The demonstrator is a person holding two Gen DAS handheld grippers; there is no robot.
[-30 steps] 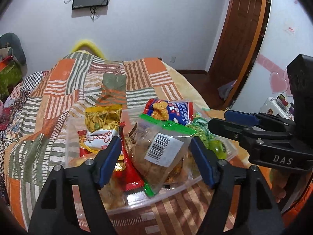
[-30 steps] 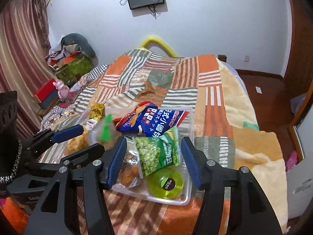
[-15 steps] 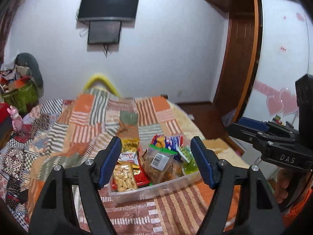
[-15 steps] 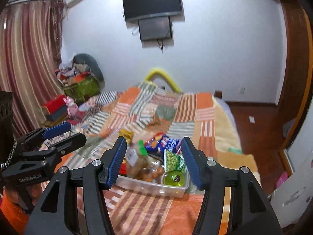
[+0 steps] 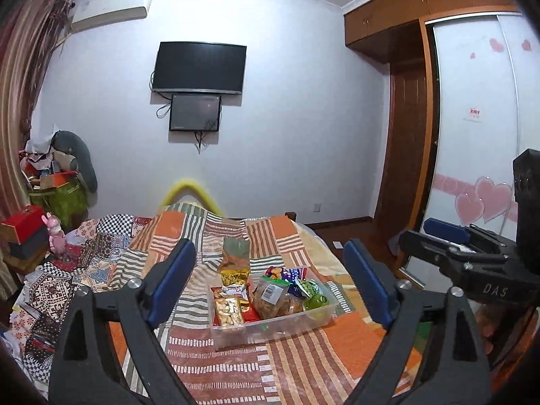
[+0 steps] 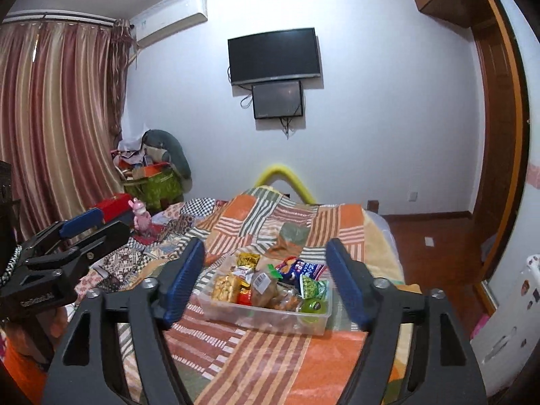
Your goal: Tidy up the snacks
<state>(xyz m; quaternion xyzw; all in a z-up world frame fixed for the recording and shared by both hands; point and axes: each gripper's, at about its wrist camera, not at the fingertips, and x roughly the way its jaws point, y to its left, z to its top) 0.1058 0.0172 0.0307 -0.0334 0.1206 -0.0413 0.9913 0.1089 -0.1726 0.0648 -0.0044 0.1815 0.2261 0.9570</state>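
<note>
Snacks sit packed in a clear plastic bin on the bed's patchwork quilt, toward its near edge and closer to the side facing the wardrobe. I see a yellow pack, a peanut bag, a red pouch, a clear bag with a barcode label, a blue bag, a green pea bag and a small green tub; what lies underneath I can't quite make out. I'd judge them light, crinkly and slippery, the chips easy to crush, so I'd pinch each pack by its sealed top edge rather than its belly. The tub looks stiff and would take a grip across its rim. The bin itself seems rigid; its long walls are the places to hold.

My left gripper hangs well back from the bin, fingers opening wide with nothing in them. My right gripper is likewise clear, its fingers opening and empty.
</note>
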